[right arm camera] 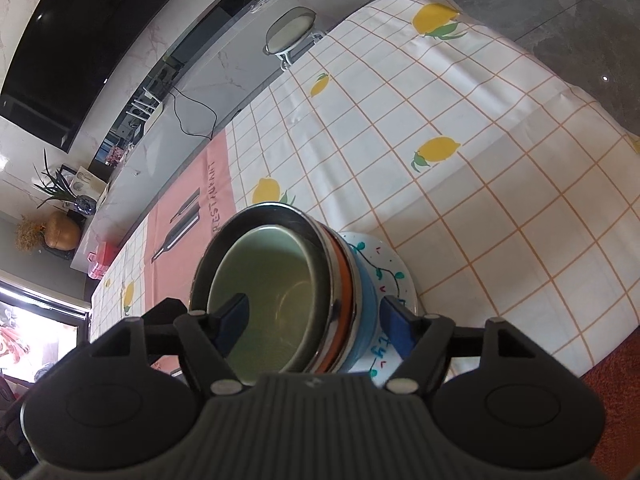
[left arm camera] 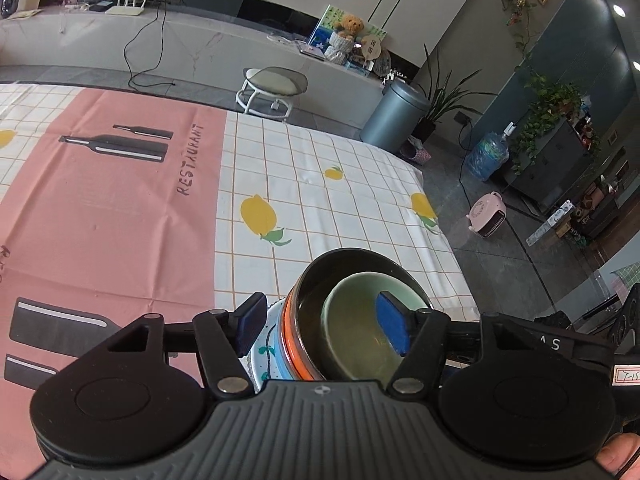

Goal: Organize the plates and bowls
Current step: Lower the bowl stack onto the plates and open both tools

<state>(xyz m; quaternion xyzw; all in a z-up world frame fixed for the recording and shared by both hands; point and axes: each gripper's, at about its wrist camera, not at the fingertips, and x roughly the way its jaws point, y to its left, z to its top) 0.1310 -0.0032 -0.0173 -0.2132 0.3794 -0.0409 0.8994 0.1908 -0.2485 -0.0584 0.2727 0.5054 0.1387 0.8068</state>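
A: Where's the stack [right arm camera: 280, 292]?
B: Low centre of both views: green bowl [left arm camera: 360, 328] nested in a dark bowl [left arm camera: 348, 272], over orange and blue ones, on a painted plate [right arm camera: 384, 268] on the surface [right arm camera: 480, 160].
A: The claws?
B: Left claw [left arm camera: 324, 326] and right claw [right arm camera: 314, 324] each straddle the stack's wall, jaws wide, one pad inside the green bowl, not clamped.
A: Step?
B: Probably gripping the stack. Next: close evenly, lift level.
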